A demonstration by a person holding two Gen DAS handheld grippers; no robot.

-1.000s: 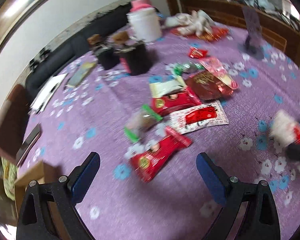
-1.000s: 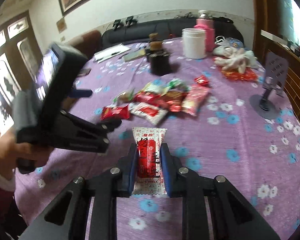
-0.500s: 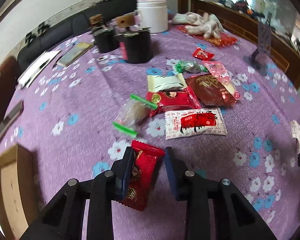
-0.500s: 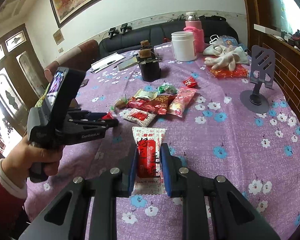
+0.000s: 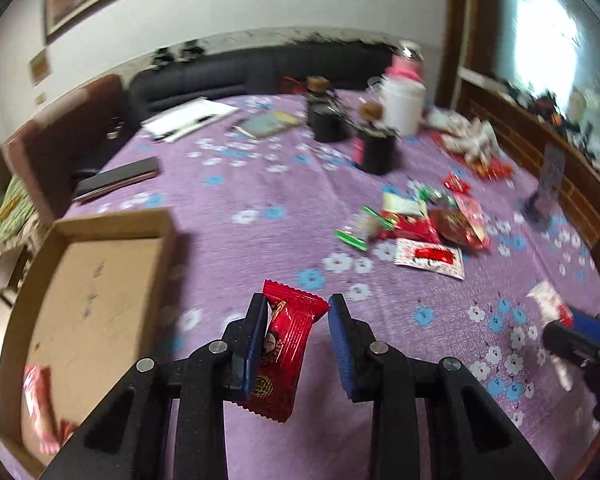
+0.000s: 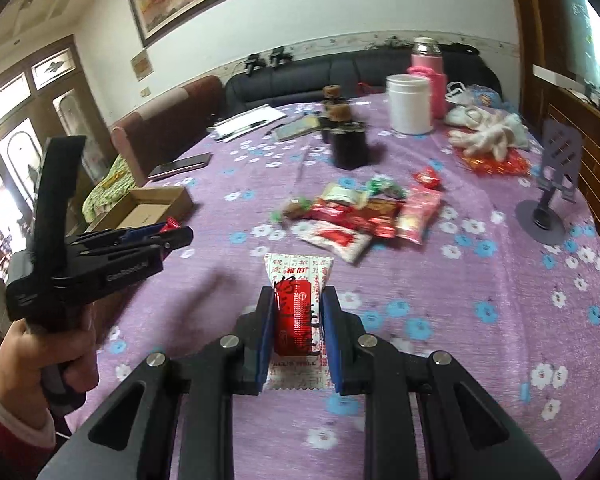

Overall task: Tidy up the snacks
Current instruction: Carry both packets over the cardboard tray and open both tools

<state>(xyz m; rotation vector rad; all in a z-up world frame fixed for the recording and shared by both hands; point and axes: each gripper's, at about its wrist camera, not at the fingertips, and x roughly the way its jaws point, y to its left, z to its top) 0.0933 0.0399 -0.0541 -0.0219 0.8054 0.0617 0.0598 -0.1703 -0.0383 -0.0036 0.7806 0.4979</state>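
Note:
My left gripper (image 5: 298,304) is shut on a red snack packet (image 5: 288,344) and holds it above the purple floral tablecloth. An open cardboard box (image 5: 112,220) lies just to its left, with some red wrappers in the near corner. From the right wrist view, the left gripper (image 6: 176,236) hovers beside that box (image 6: 180,196). My right gripper (image 6: 298,294) is shut on a white packet with a red label (image 6: 296,312). A pile of loose snacks (image 6: 352,216) lies mid-table, seen from the left wrist as the snack pile (image 5: 420,224).
Two black jars (image 6: 348,144), a white tub (image 6: 408,104) and a pink flask (image 6: 428,76) stand at the back. Gloves (image 6: 488,136) and a grey phone stand (image 6: 548,200) are at the right. A phone (image 6: 180,166) and papers (image 6: 248,122) lie far left. A person's hand (image 6: 48,360) holds the left gripper.
The left gripper closed on the red packet, lifted it off the cloth and swung left towards the box. The right gripper rose slightly, still gripping its packet.

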